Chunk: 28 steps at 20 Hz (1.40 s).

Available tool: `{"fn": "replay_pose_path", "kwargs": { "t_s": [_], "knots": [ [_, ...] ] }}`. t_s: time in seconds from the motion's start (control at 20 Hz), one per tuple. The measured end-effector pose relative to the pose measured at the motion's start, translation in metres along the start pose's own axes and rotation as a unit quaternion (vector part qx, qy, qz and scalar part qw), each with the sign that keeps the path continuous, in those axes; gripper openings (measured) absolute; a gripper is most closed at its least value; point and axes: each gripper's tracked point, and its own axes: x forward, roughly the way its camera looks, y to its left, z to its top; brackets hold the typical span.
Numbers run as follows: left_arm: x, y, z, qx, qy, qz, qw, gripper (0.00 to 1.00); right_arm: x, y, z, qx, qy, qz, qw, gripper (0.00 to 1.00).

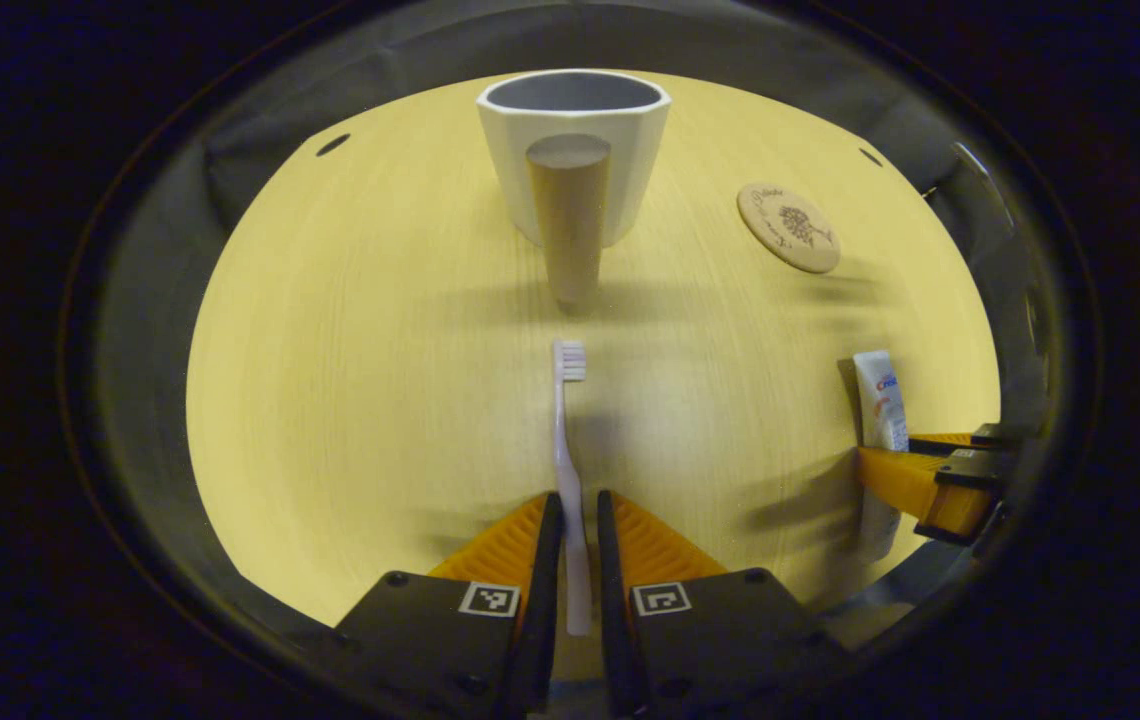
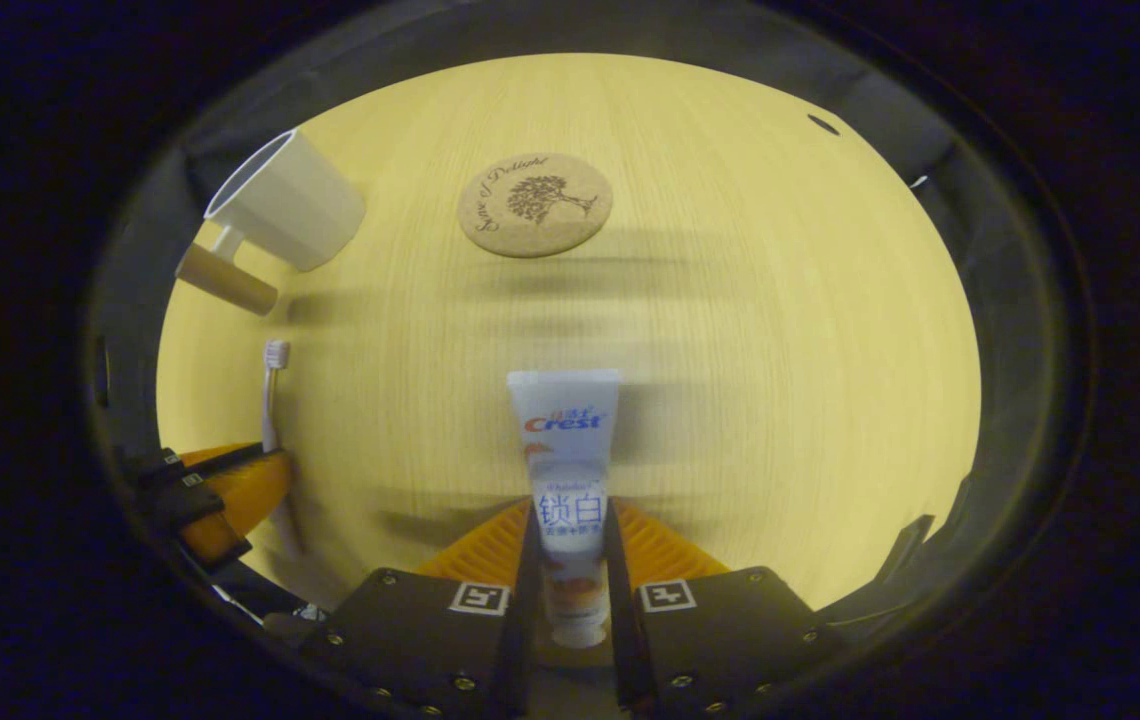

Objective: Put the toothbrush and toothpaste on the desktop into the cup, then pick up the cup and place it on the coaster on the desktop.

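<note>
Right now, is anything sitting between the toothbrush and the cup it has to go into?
Nothing visible. In the left gripper view, bare desktop lies between the toothbrush and the cup. The cup's wooden handle faces the brush, and the coaster sits off to the side.

Pale wood-grain tabletop [image 2: 750, 330] ringed by dark cloth.

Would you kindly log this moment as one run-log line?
left gripper: around toothbrush, grip unclear | right gripper: shut on toothpaste | cup: empty, upright | coaster: bare
</note>
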Motion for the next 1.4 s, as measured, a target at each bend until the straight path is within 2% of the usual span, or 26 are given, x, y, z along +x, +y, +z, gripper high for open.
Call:
{"fn": "replay_pose_path", "kwargs": {
  "t_s": [0.05, 0.1, 0.15, 0.2, 0.25, 0.3, 0.4, 0.45, 0.5, 0.55, 0.6, 0.65, 0.8, 0.85, 0.9, 0.95, 1.0, 1.05, 1.1, 1.2, 1.25, 1.4],
  "knots": [
    [0.000, 0.000, 0.001, 0.002, -0.004, -0.001, 1.000, 0.27, -0.002, 0.000, 0.000, 0.001, -0.002, 0.008, 1.000, 0.33],
    [0.000, 0.000, 0.000, 0.004, -0.007, -0.002, 1.000, 0.27, -0.001, 0.001, 0.001, 0.009, -0.010, 0.020, 1.000, 0.33],
    [0.002, 0.000, 0.003, 0.001, -0.015, -0.004, 1.000, 0.27, -0.001, 0.004, 0.002, 0.010, -0.011, 0.034, 0.999, 0.25],
    [0.001, 0.000, 0.002, -0.001, -0.016, -0.005, 1.000, 0.15, -0.001, 0.003, 0.002, 0.007, -0.015, 0.043, 0.999, 0.25],
    [0.002, 0.001, 0.001, -0.002, -0.017, -0.008, 1.000, 0.16, 0.000, 0.003, 0.003, 0.011, -0.021, 0.051, 0.998, 0.24],
    [0.000, 0.001, 0.001, -0.001, -0.022, -0.011, 1.000, 0.15, -0.001, 0.004, 0.003, 0.014, -0.024, 0.057, 0.998, 0.19],
    [-0.001, 0.002, 0.003, -0.003, -0.031, -0.013, 0.999, 0.16, -0.003, 0.005, 0.003, 0.015, -0.031, 0.062, 0.997, 0.19],
    [-0.002, 0.002, 0.003, -0.003, -0.034, -0.016, 0.999, 0.10, -0.003, 0.005, 0.003, 0.012, -0.037, 0.061, 0.997, 0.19],
    [-0.001, 0.001, 0.004, -0.008, -0.040, -0.018, 0.999, 0.17, -0.003, 0.005, 0.003, 0.008, -0.041, 0.060, 0.997, 0.19],
    [-0.002, 0.002, 0.004, -0.015, -0.045, -0.021, 0.999, 0.17, -0.003, 0.006, 0.004, 0.002, -0.046, 0.059, 0.997, 0.19],
    [-0.002, 0.002, 0.004, -0.021, -0.051, -0.022, 0.998, 0.16, -0.003, 0.007, 0.004, -0.003, -0.051, 0.058, 0.997, 0.19],
    [-0.002, 0.002, 0.004, -0.026, -0.056, -0.024, 0.998, 0.10, -0.003, 0.008, 0.004, -0.008, -0.056, 0.058, 0.997, 0.19],
    [-0.004, 0.000, 0.005, -0.043, -0.071, -0.033, 0.996, 0.10, -0.009, 0.008, 0.007, -0.021, -0.077, 0.054, 0.995, 0.19],
    [-0.007, -0.001, 0.004, -0.047, -0.075, -0.037, 0.995, 0.16, -0.012, 0.007, 0.009, -0.027, -0.085, 0.051, 0.995, 0.19],
    [-0.009, -0.001, 0.005, -0.051, -0.081, -0.039, 0.995, 0.16, -0.016, 0.006, 0.011, -0.031, -0.093, 0.048, 0.994, 0.19],
    [-0.012, -0.002, 0.006, -0.053, -0.089, -0.041, 0.994, 0.16, -0.021, 0.006, 0.012, -0.034, -0.102, 0.049, 0.993, 0.19],
    [-0.015, -0.001, 0.007, -0.053, -0.098, -0.041, 0.993, 0.10, -0.024, 0.008, 0.015, -0.035, -0.111, 0.052, 0.992, 0.19],
    [-0.020, 0.001, 0.008, -0.052, -0.108, -0.039, 0.992, 0.10, -0.030, 0.008, 0.017, -0.035, -0.121, 0.054, 0.991, 0.19],
    [-0.025, 0.002, 0.010, -0.049, -0.117, -0.038, 0.991, 0.16, -0.034, 0.009, 0.019, -0.034, -0.131, 0.056, 0.989, 0.19],
    [-0.035, 0.005, 0.012, -0.049, -0.135, -0.037, 0.989, 0.16, -0.044, 0.012, 0.024, -0.030, -0.151, 0.064, 0.986, 0.19],
    [-0.041, 0.006, 0.012, -0.050, -0.143, -0.040, 0.988, 0.10, -0.050, 0.013, 0.026, -0.030, -0.160, 0.067, 0.984, 0.19],
    [-0.060, 0.009, 0.016, -0.065, -0.170, -0.043, 0.982, 0.10, -0.064, 0.017, 0.035, -0.037, -0.196, 0.071, 0.977, 0.19]
  ]
}}
